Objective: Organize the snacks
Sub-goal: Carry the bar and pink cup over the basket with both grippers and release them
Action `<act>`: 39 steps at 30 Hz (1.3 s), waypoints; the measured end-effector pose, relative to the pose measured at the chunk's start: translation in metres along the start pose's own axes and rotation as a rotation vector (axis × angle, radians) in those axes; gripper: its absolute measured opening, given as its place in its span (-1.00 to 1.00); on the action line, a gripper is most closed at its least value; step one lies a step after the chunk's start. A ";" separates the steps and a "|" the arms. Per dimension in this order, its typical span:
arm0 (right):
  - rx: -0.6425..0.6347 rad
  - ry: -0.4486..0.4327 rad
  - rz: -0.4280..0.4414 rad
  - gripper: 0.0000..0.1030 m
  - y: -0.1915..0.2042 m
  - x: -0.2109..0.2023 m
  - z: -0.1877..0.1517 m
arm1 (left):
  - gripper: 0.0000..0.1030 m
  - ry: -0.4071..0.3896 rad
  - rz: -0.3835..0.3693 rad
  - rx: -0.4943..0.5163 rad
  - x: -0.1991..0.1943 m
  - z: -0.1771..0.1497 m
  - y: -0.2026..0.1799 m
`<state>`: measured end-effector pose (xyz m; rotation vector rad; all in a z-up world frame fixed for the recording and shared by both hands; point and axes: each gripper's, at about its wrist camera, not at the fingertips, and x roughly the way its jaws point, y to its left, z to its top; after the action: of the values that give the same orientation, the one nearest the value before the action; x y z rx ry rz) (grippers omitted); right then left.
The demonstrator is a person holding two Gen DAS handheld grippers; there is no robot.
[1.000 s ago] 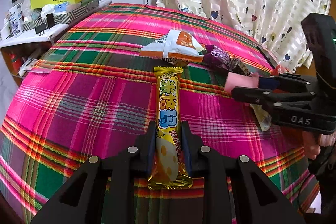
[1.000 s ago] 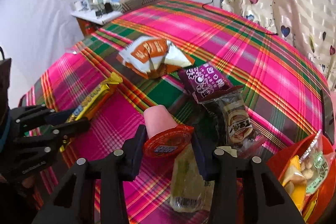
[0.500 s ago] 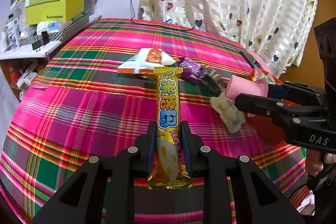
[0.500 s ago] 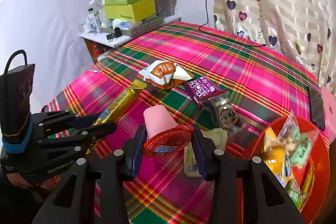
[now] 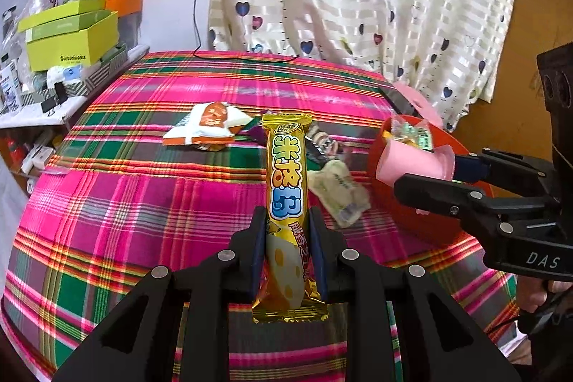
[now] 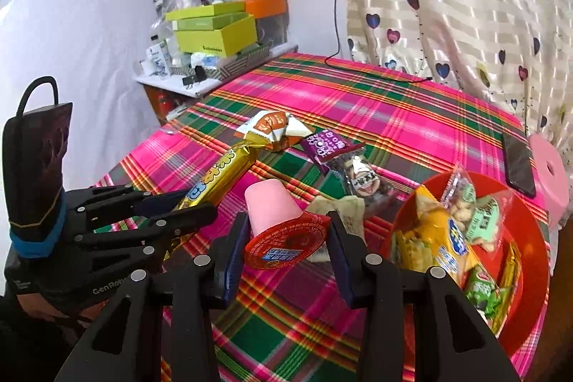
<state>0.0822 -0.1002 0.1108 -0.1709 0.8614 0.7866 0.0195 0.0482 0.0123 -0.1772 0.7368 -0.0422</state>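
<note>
My left gripper (image 5: 287,221) is shut on a long yellow snack bar (image 5: 287,181) and holds it above the plaid table; the bar also shows in the right wrist view (image 6: 218,174). My right gripper (image 6: 286,231) is shut on a pink jelly cup with a red lid (image 6: 277,221), held above the table just left of the red bowl (image 6: 530,238). The cup also shows in the left wrist view (image 5: 412,163), in front of the bowl (image 5: 394,213). The bowl holds several snack packets.
On the plaid tablecloth (image 5: 143,203) lie an orange-white packet (image 5: 207,127), a purple packet (image 6: 327,144), a clear packet (image 6: 361,178) and a pale green packet (image 5: 340,188). A black phone (image 6: 517,163) lies at the far right. A cluttered shelf with green boxes (image 5: 71,42) stands left.
Both grippers have risen higher above the table with their snacks. The right gripper with the pink cup has moved closer to the red bowl.
</note>
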 end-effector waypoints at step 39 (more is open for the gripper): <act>0.347 -0.051 -0.234 -0.21 -0.158 -0.065 -0.066 | -0.53 0.075 -0.208 0.264 0.065 0.039 -0.156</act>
<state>0.1239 -0.2776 0.0885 0.0557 0.8975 0.4135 0.0975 -0.1059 0.0252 0.0003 0.7780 -0.3443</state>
